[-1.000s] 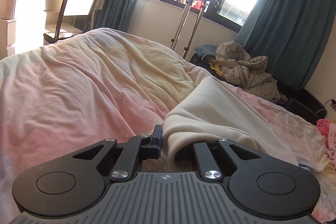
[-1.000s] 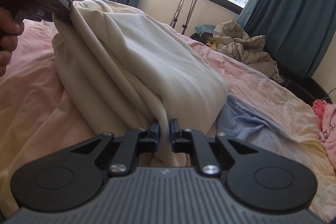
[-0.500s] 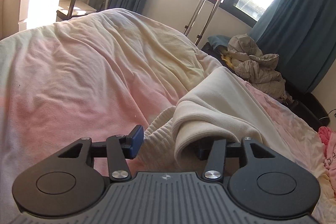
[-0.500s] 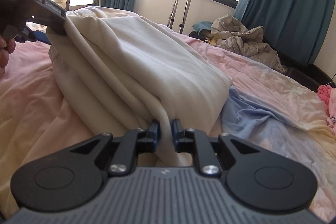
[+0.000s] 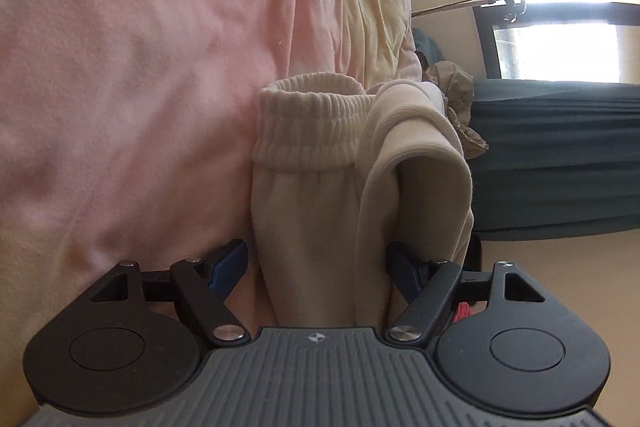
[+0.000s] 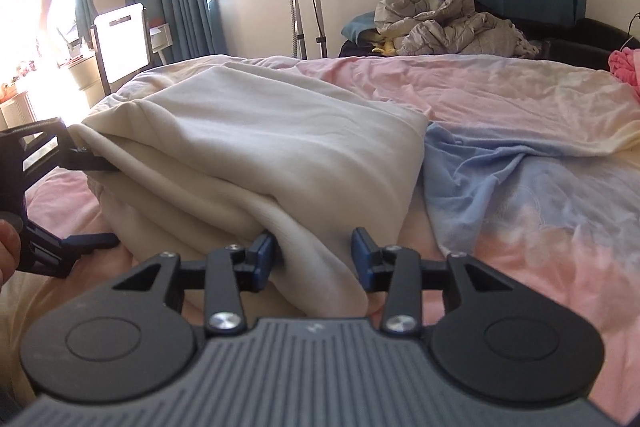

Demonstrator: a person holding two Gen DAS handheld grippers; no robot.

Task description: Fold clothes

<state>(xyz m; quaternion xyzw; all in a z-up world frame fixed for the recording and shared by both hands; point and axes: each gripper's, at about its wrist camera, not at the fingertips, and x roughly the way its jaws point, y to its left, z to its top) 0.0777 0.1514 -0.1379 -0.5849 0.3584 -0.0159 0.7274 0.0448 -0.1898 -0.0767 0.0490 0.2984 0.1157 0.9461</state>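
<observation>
Soft cream fleece garment (image 6: 256, 147), ribbed cuff (image 5: 308, 123) bunched, lies folded on the pink bedspread (image 6: 500, 95); left tool (image 5: 316, 267) and right tool (image 6: 314, 251) have just been opening, cloth loose between their parted jaws.

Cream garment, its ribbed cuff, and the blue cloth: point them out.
Cream garment (image 6: 280, 147), right wrist view, folded top layer.
Ribbed cuff (image 5: 312, 123), left wrist view, elastic band.
Blue cloth (image 6: 480, 179), right wrist view, crumpled middle.
</observation>
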